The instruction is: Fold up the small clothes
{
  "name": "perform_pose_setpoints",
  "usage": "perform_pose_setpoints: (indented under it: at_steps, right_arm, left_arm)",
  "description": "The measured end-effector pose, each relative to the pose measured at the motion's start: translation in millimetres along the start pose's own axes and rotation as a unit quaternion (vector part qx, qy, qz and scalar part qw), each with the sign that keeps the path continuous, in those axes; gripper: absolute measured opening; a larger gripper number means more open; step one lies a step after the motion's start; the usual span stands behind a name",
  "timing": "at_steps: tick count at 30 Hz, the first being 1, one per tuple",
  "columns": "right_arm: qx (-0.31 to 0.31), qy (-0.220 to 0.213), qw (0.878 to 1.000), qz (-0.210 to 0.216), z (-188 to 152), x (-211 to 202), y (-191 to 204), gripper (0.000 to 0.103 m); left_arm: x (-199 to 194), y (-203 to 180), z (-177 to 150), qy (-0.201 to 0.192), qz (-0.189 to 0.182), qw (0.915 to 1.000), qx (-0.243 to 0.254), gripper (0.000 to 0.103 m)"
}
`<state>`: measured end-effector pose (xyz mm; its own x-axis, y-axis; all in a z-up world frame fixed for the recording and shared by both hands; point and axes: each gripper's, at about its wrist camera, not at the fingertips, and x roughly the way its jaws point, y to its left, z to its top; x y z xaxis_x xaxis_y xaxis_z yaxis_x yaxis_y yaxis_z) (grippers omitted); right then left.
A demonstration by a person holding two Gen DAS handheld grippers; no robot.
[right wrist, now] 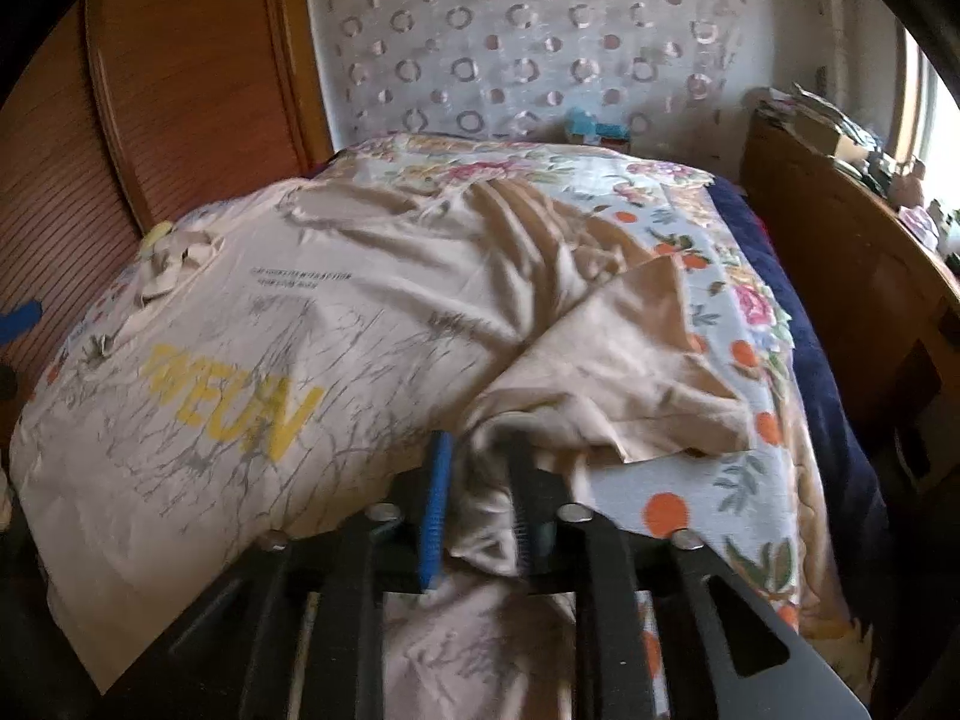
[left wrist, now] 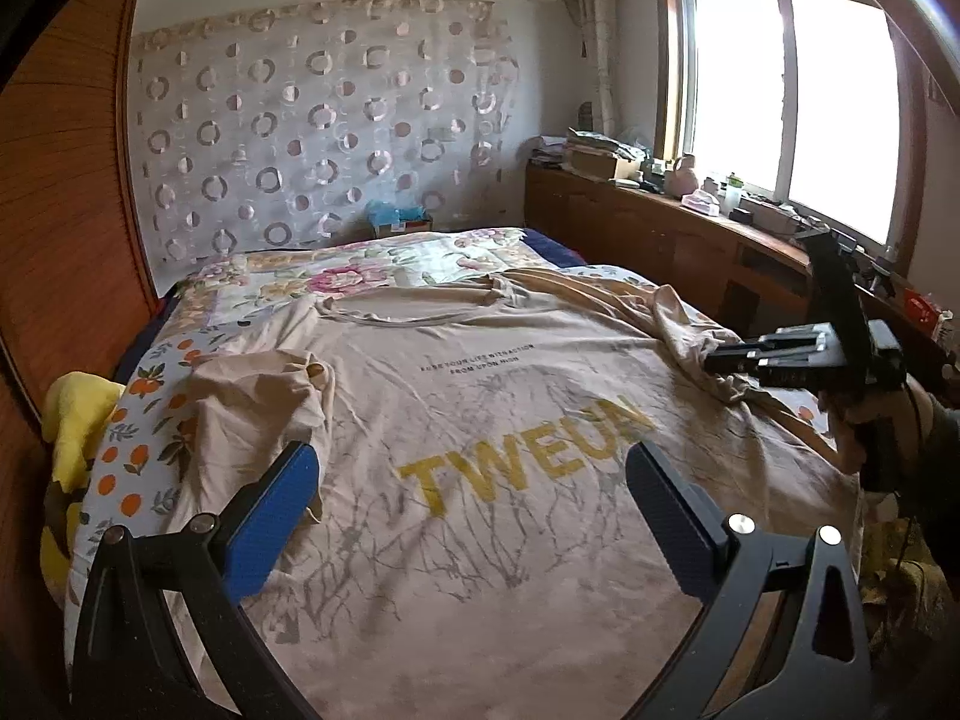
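A beige T-shirt with yellow letters and grey branch print lies face up on the bed, collar toward the far wall. Its left sleeve is bunched up. My left gripper is open and empty, hovering above the shirt's lower front. My right gripper is shut on the shirt's right sleeve area, lifting and bunching the fabric. The right gripper also shows in the left wrist view at the shirt's right edge.
The bed has a floral and orange-print quilt. A yellow cloth lies at the bed's left edge. A wooden wardrobe stands left. A cluttered wooden counter runs under the window at right.
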<state>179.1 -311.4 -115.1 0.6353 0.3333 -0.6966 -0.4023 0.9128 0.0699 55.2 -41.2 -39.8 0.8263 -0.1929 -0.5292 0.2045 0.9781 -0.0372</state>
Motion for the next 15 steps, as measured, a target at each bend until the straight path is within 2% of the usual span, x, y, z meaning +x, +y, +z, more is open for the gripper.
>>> perform_pose_setpoints:
  at_steps: [3, 7, 12, 15]
  right_arm:
    - [0.01, -0.023, 1.0, -0.006, 6, -15, -13, 0.048]
    - [0.02, -0.031, 0.999, -0.038, 11, -20, -32, 0.051]
    - [0.052, 0.017, 0.998, -0.044, 12, 17, -57, 0.05]
    - [0.054, 0.031, 0.995, -0.079, 17, 32, -63, 0.05]
  left_arm:
    - [-1, -3, 0, 0.0, -0.007, 1.0, 0.001, 0.103]
    - [0, -7, -1, 0.001, -0.011, 0.9999, 0.0, 0.103]
    - [1, -9, -2, 0.004, -0.014, 0.9999, -0.002, 0.103]
    - [1, -9, -3, 0.005, -0.014, 0.9999, -0.001, 0.103]
